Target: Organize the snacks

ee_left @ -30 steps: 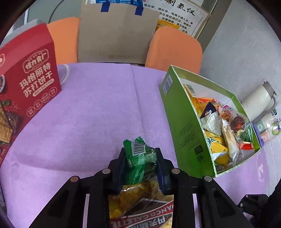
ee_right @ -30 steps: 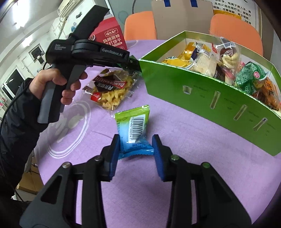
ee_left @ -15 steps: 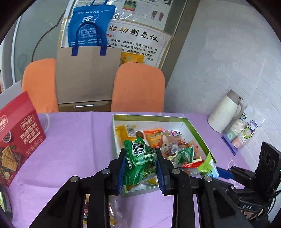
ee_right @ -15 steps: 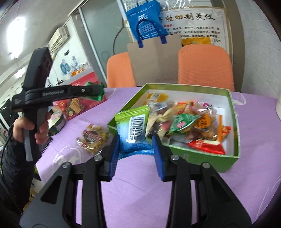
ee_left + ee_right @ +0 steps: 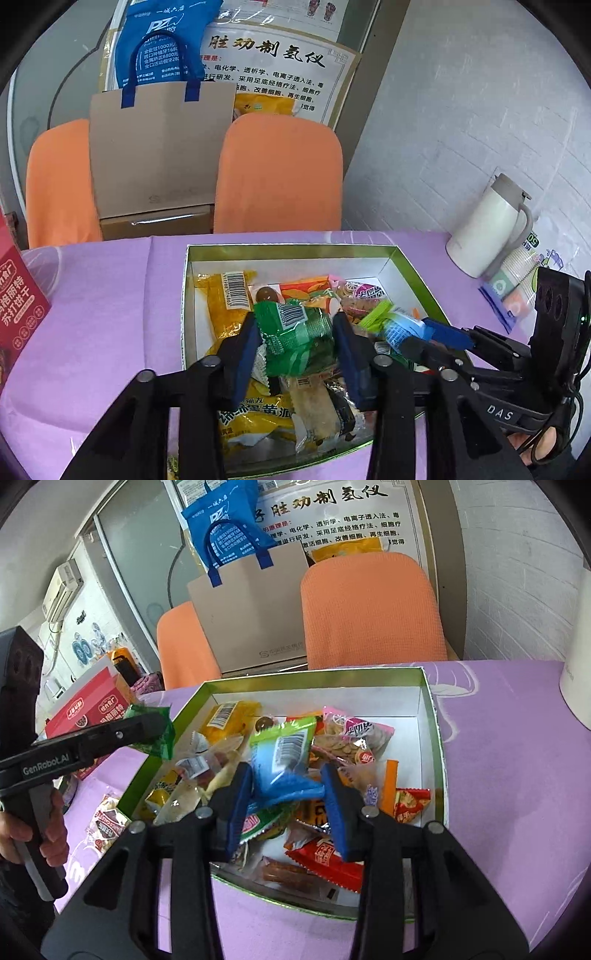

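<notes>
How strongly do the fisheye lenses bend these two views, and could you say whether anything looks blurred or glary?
Left wrist view: dark corners, the chair and wall bow outward; the green packet between the jaws is sharp, its film glinting mildly. Right wrist view: same curvature, the green box rim bends; the blue packet is slightly soft, the left window area bright.

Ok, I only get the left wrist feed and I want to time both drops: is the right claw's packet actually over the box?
Observer: Yes. The right claw holds its blue packet above the snacks, around the middle of the green box.
Operator: Anything lying outside the box?
Observer: One cookie packet lies on the purple cloth, just left of the box.
</notes>
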Demonstrator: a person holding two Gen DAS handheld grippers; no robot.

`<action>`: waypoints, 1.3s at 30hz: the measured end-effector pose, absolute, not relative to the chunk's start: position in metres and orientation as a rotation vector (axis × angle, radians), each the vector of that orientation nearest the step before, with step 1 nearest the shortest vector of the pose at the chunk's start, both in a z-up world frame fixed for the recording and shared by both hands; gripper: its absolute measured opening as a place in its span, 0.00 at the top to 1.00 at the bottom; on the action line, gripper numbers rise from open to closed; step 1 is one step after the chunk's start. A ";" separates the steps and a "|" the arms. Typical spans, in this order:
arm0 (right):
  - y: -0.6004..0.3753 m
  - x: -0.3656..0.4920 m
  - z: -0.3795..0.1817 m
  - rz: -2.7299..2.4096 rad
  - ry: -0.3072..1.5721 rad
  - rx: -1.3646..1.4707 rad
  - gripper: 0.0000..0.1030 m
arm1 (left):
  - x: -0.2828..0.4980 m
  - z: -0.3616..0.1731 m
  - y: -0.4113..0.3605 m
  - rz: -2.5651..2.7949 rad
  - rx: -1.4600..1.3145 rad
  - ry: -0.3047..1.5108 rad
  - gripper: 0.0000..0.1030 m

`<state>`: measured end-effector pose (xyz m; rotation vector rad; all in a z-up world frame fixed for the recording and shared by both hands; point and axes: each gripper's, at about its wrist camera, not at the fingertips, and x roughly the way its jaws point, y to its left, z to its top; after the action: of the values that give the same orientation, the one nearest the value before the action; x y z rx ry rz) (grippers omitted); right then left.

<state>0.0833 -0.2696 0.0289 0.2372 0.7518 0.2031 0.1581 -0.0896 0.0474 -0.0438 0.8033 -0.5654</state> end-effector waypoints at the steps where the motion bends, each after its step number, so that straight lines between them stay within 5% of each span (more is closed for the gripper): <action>1: -0.268 0.082 0.027 0.195 0.750 0.223 0.33 | 0.157 0.047 -0.088 -0.548 -0.046 0.796 0.30; 2: -0.266 0.077 0.026 0.186 0.734 0.206 0.22 | 0.155 0.047 -0.086 -0.521 -0.045 0.779 0.16; 3: -0.264 0.072 0.026 0.183 0.713 0.188 0.19 | 0.152 0.047 -0.084 -0.501 -0.042 0.755 0.14; 14: -0.261 0.044 0.036 0.188 0.656 0.208 0.03 | 0.131 0.057 -0.072 -0.424 0.004 0.717 0.14; 26: -0.233 -0.003 0.058 0.273 0.596 0.220 0.01 | 0.073 0.075 -0.041 -0.408 -0.003 0.675 0.14; 39: -0.136 -0.001 0.027 0.560 0.754 0.133 0.01 | 0.056 0.048 0.084 -0.298 -0.138 0.725 0.14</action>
<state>-0.0005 -0.1364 0.0271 0.1332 0.7540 0.5602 0.0557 0.0836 0.0478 -0.1375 0.7247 -0.2984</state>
